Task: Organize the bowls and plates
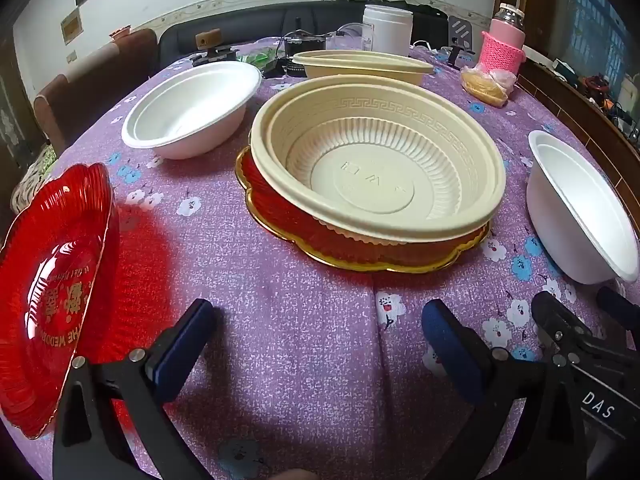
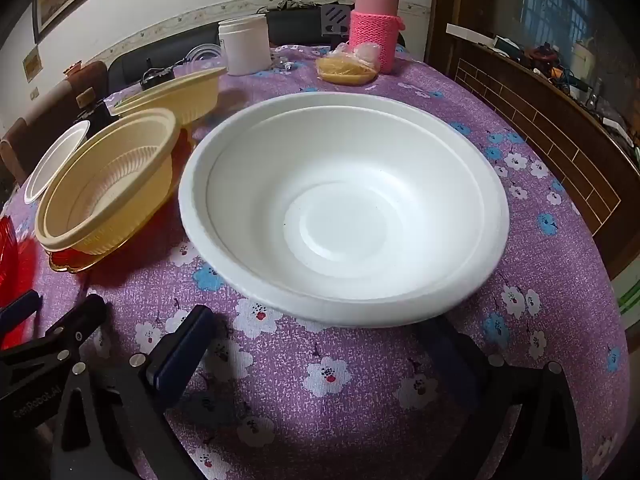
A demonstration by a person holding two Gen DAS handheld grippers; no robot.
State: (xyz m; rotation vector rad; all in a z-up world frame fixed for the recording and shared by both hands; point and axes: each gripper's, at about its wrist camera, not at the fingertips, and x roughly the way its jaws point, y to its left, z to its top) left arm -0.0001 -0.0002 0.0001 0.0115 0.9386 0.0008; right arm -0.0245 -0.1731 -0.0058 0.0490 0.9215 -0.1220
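Ribbed beige bowl (image 1: 376,168) nests on scalloped red plate (image 1: 360,248); both tools (image 1: 316,344) (image 2: 320,344) gape.

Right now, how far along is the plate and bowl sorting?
One step looks done: a beige bowl sits on a gold-rimmed red plate. Nothing is in hand; left gripper and right gripper are open. Left loose: near white bowl, far white bowl, second beige bowl, red plate.
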